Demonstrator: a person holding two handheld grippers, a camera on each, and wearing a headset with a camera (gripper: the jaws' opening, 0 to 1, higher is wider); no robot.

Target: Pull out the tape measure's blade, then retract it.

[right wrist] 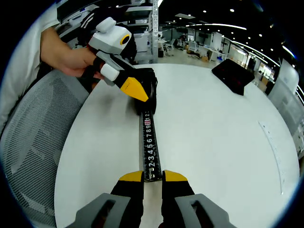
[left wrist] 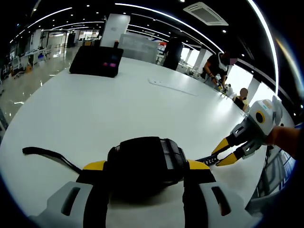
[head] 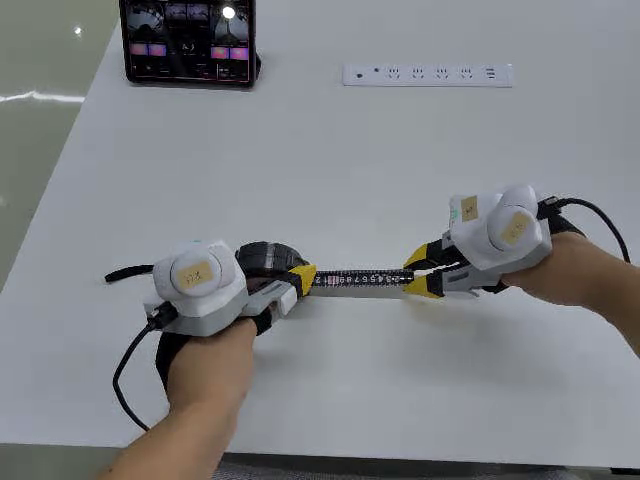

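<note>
Looks like the pull-out half of the job, and only partway through it, I'd say. The left gripper (left wrist: 146, 167) has its fingers closed against both sides of the black rubbery tape measure case (head: 268, 262), so that one's the anchor. The right gripper (right wrist: 152, 178) has its fingers pinched almost shut on the free end of the dark metal blade with white numbers (right wrist: 149, 147). Only a short run of blade is out between the two.

The case is at the near left of the white counter (head: 350, 160), with the blade tip off to its right. I honestly can't tell from the head view whether the case sits on the counter or hangs just above it.

The blade's long axis runs left to right across the counter in the head view, slightly uphill toward the right. Its printed face is up, and the case mouth points straight at the right gripper; a thin black strap (left wrist: 47, 154) trails off the other side of the case.

Next move, my guess: draw the right gripper further away in line with the blade, not sideways, so it doesn't kink. The left one needs to keep the case from twisting; then feed the blade back in slowly rather than letting it snap home.
</note>
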